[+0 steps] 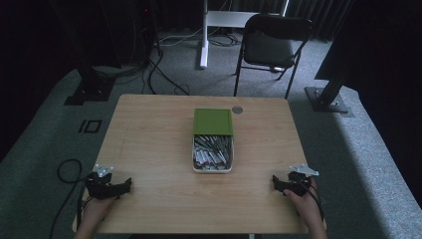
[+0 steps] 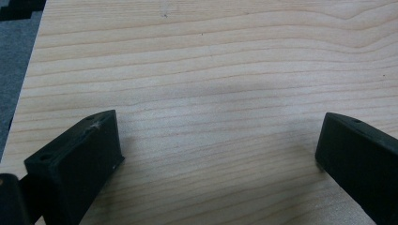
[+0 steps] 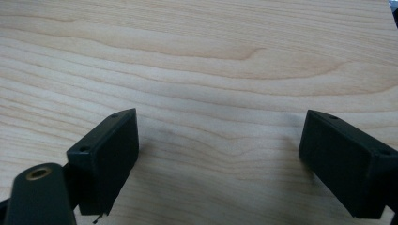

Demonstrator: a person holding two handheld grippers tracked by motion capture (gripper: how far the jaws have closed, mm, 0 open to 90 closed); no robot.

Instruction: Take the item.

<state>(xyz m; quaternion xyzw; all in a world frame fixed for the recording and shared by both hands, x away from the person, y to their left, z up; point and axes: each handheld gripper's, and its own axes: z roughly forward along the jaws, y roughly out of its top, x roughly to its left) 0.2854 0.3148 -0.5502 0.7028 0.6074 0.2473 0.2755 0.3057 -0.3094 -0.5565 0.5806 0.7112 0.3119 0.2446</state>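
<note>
A white tray (image 1: 195, 166) full of several pens lies in the middle of the wooden table (image 1: 149, 144), with a green lid (image 1: 213, 121) lying against its far end. My left gripper (image 1: 128, 184) rests near the front left corner, held by a hand. Its black jaws stand wide apart over bare wood, left gripper (image 2: 218, 145) open and empty. My right gripper (image 1: 274, 183) rests near the front right corner, also in a hand. Right gripper (image 3: 218, 138) is open, nothing between its jaws.
A small round grommet (image 1: 237, 109) sits near the table's far edge. Beyond the table stand a black folding chair (image 1: 271, 45) and a white desk leg (image 1: 203, 35). Cables (image 1: 67, 172) trail on the grey carpet at left. Black stands flank the table.
</note>
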